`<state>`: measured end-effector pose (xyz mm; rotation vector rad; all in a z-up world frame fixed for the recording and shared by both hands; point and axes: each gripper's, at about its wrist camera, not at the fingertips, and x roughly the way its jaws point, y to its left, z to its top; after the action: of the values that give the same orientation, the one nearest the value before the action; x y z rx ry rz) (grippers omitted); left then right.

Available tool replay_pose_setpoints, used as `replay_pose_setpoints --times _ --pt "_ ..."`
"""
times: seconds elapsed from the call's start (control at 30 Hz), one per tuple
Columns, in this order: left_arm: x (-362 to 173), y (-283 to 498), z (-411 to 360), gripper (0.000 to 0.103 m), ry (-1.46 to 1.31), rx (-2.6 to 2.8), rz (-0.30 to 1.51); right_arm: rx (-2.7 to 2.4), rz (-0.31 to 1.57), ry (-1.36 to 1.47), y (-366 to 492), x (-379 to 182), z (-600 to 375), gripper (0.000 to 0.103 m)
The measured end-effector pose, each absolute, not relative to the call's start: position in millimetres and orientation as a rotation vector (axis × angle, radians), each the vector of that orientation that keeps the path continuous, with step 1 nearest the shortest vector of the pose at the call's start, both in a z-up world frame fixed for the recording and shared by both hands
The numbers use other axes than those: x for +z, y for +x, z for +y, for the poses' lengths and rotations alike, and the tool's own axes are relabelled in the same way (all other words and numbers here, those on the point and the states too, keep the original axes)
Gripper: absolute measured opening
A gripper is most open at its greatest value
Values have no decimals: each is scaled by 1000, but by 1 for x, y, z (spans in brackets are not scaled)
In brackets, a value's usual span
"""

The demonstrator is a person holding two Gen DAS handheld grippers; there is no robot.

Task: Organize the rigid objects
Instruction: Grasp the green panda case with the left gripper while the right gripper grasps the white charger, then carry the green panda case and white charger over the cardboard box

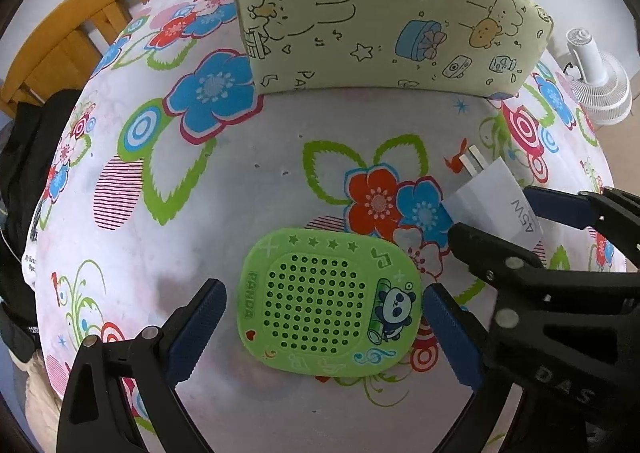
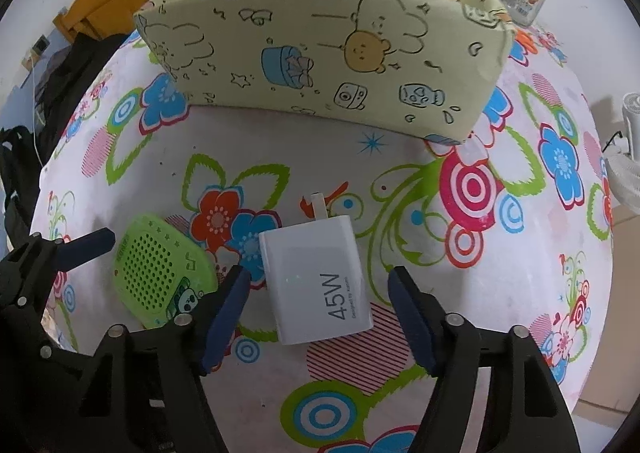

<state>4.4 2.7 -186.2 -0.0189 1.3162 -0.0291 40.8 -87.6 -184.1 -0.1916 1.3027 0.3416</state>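
right tongs (image 2: 320, 313) astride white charger (image 2: 316, 279), pads clear | green panda case (image 2: 160, 273) beside

Both wrist views look steeply down, close; both show the floral tablecloth (image 1: 280, 181).

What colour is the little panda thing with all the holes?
Bright green panda thing, with a blue-and-white panda picture; clearest in the left wrist view.

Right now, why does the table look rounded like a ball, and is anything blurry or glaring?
Left wrist view: fisheye lens bulges the flowered tablecloth, dark corners; green panda case is sharp. Right wrist view: same bulge; white 45W charger shows a small glare spot, its print readable; lighting soft, shadows faint.
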Motion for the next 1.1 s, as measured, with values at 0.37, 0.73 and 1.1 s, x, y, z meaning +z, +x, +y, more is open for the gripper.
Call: replay_pose_setpoints --times 0.37,0.73,1.1 --pt "-194 8 -1 100 -23 -20 1340 340 1298 -259 44 -195 -72 53" --pt "-198 12 -15 100 24 -13 1327 328 1308 -227 40 -195 -81 53" --pt "-189 6 -32 95 55 -51 1300 266 1340 -147 26 -190 -109 53"
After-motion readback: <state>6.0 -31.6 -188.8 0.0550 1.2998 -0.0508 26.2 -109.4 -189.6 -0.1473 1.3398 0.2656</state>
